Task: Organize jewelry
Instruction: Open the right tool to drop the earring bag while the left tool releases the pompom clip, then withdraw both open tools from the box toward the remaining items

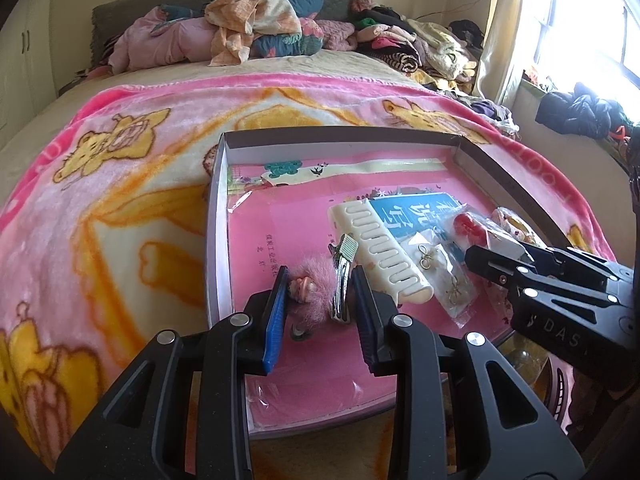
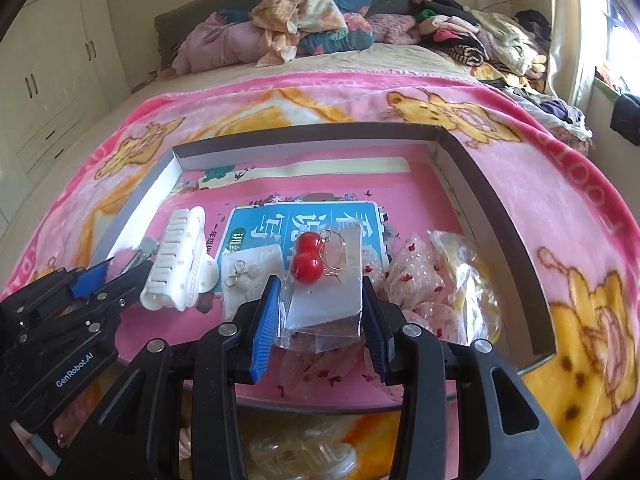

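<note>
Between the left gripper's [image 1: 320, 300] nearly closed fingers sits a pink fluffy hair clip [image 1: 320, 286], low over the shallow box [image 1: 218, 216] near its left wall. Bare pink lining stretches toward the far wall. Only the right wrist view shows the right gripper [image 2: 320, 312] pinching a bagged card of red bead earrings [image 2: 306, 258]; a white comb clip [image 2: 176, 260] lies just left.

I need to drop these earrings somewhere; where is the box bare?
Bare pink floor lies along the box's far wall and right wall, beyond the blue card. Crowded near: white comb, bagged gold earrings, dotted bags.
</note>
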